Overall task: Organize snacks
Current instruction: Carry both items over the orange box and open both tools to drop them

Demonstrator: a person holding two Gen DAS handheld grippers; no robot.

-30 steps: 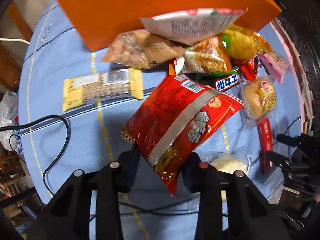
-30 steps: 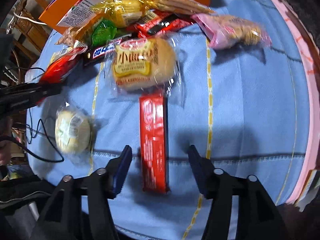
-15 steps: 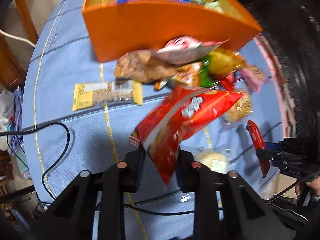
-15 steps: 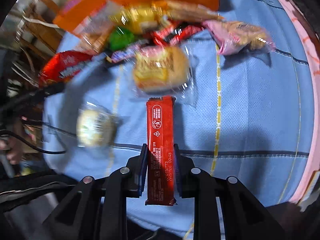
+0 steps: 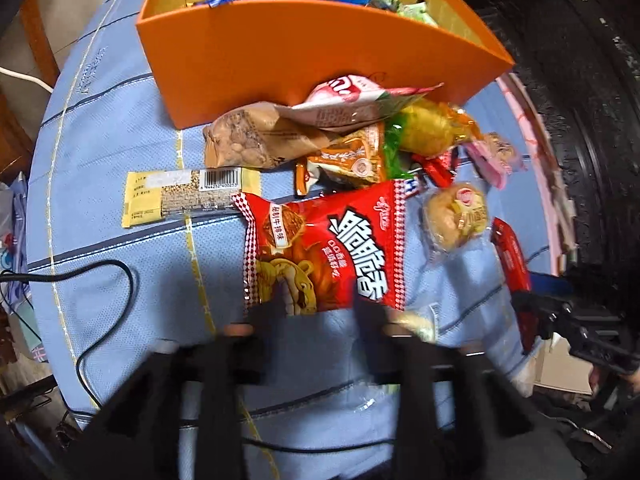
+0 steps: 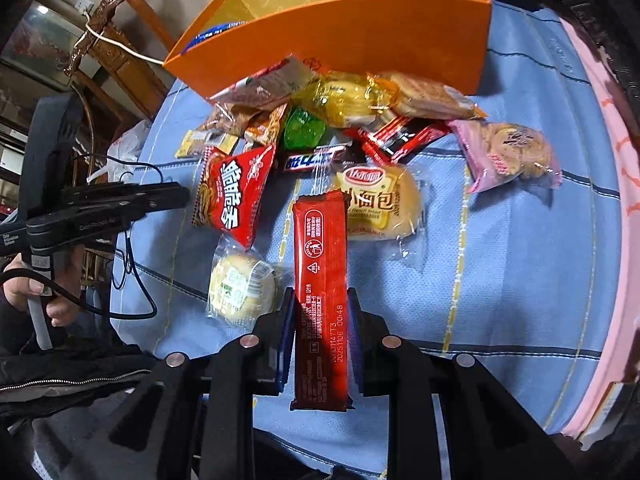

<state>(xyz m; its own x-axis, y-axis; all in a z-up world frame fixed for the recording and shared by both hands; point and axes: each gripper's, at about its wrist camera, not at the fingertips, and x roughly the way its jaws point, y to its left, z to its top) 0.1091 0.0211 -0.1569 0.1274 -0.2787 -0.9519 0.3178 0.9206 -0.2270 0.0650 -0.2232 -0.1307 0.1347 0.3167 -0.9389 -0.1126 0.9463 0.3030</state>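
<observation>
Between R gripper (image 6: pixel 320 304) jaws: red bar (image 6: pixel 320 248) is clamped at its lower half, long axis pointing away, held clear of the cloth.
L gripper (image 5: pixel 320 314): jaws have just been opening. Lower edge of red chip bag (image 5: pixel 320 248) is seen betw. the blurred fingers. Whether the pads press on it can't be told.
Done so far: a few pkts (blue, green) are seen inside orange box (image 5: pixel 304 64) at far side of table.
Left to do: most of it, as judged. A loose pile is heaped vs. the box front wall, incl. brown nut bag (image 5: pixel 248 140), yellow-wrapped cake (image 5: pixel 428 132) and pink biscuit pkt (image 6: pixel 508 152). Yellow grain bar (image 5: pixel 184 196), bread roll (image 6: pixel 376 204) and round bun (image 6: pixel 240 288) are spread nearer on blue cloth (image 5: pixel 120 140).
Red bar look: flat glossy wrapper, white print and date code on the seen face, uncrumpled.
Chip bag look: puffy, red w. white checks at both seams, big white characters.
</observation>
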